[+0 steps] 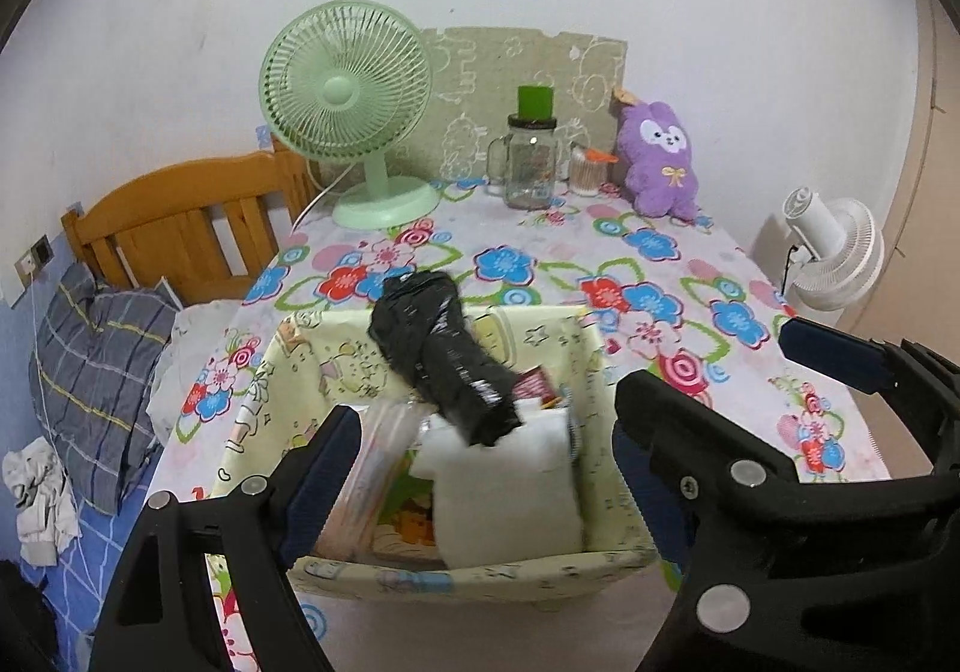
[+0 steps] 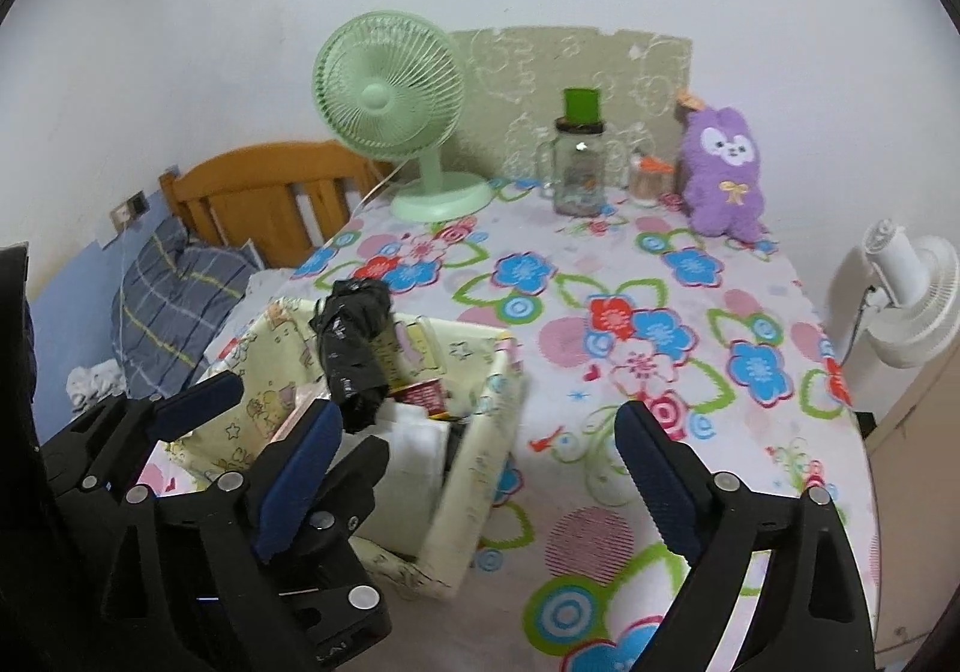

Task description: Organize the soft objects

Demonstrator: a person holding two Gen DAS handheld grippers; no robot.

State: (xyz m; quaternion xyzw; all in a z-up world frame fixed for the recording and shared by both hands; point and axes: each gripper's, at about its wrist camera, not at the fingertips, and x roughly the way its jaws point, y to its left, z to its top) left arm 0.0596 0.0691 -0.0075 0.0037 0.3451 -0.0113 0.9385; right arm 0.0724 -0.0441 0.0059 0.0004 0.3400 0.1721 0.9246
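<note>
A pale yellow fabric basket stands at the table's near left. A black folded umbrella leans out of it over white soft items. My left gripper is open and empty, its fingers either side of the basket's front. My right gripper is open and empty, over the basket's right wall. The left gripper also shows in the right wrist view. A purple plush rabbit sits at the far right of the table.
A green desk fan, a glass jar with a green cap and a small container stand at the back of the flowered tablecloth. A white fan stands right of the table. A bed with a plaid pillow lies left.
</note>
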